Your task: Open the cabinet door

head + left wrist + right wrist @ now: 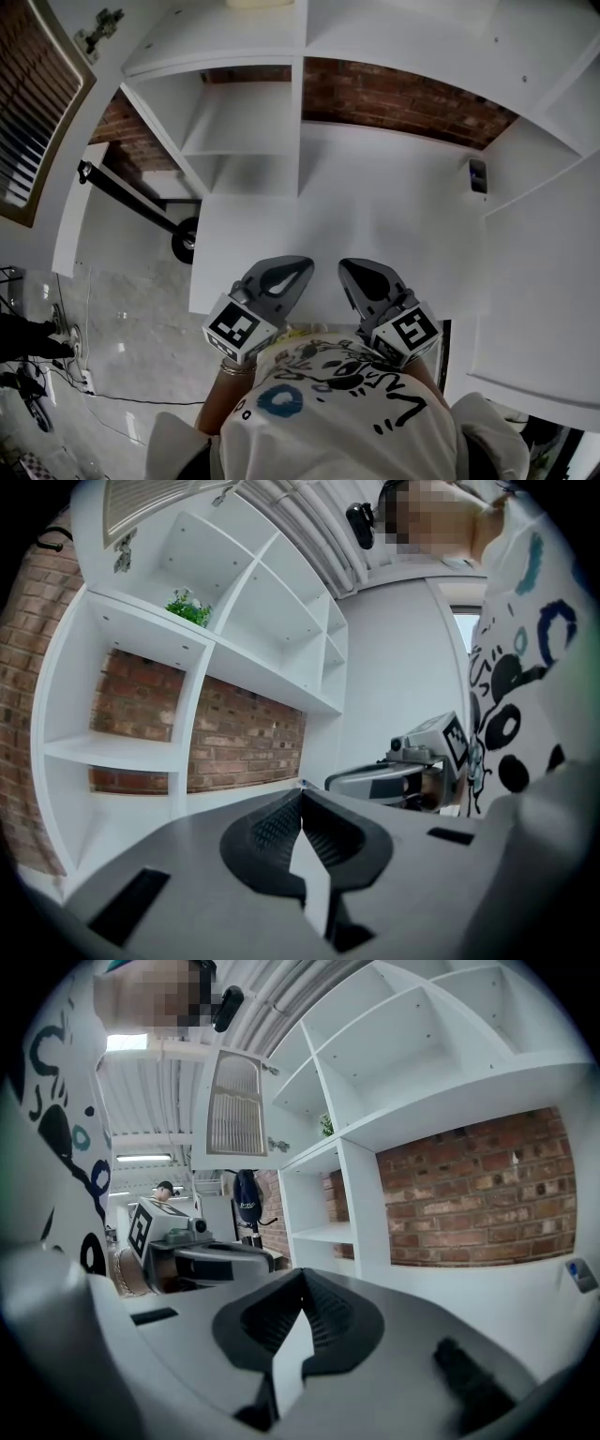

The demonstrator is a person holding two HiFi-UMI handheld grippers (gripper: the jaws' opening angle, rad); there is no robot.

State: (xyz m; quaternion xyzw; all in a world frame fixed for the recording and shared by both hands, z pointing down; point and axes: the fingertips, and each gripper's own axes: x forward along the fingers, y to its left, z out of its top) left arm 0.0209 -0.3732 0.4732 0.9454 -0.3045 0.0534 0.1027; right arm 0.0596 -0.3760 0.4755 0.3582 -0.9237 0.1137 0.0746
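White shelving ahead: the louvred cabinet door appears swung out, high on my left, nearer my left gripper than my right gripper; both are clenched, empty.

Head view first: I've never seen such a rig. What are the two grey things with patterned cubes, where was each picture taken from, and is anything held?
There is no robot: a person holds two hand tools. The left gripper and right gripper are two-jaw clamps; the patterned cube is part of each. The head view comes from a camera on the person's head, looking down past their printed shirt. Each gripper view comes from a camera riding on that gripper, looking along its jaws. Both grippers are shut, jaws touching, holding nothing. Ahead stands a white shelf unit against a brick wall; a small dark object sits by its counter's right end. A slatted door shows at upper left.
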